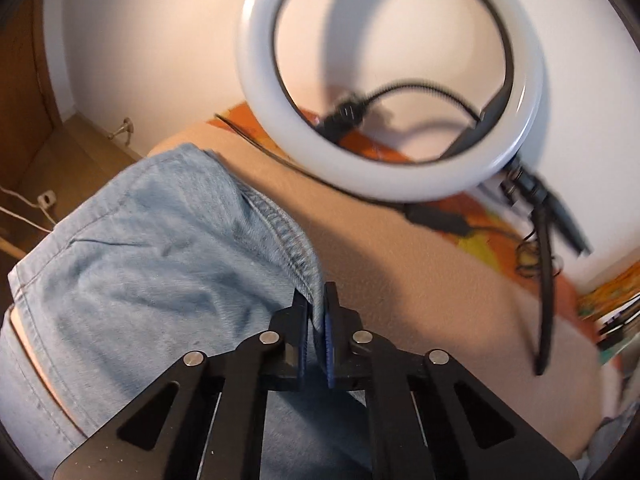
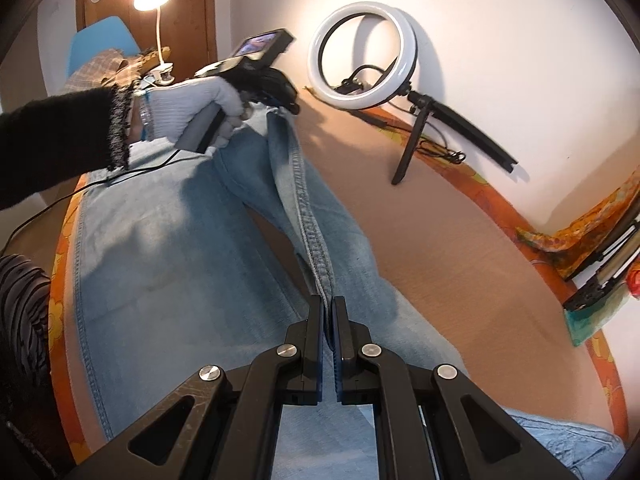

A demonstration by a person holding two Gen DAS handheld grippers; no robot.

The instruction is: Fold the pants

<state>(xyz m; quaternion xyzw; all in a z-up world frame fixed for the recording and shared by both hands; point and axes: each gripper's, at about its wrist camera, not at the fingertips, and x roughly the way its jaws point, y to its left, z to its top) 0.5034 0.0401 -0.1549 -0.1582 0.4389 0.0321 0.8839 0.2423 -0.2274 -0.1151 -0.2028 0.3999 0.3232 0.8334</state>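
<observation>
Jeans: both fingers clamped shut on the seam, left, right. Thin bite; lifting could slip it, and ring light sits close.

We see light blue denim pants spread over a tan surface, their seams double-stitched. One stitched edge is lifted into a taut ridge running from near to far, pinched at both ends. To its left the fabric lies flatter, with soft creases; the far end hangs bunched.
</observation>
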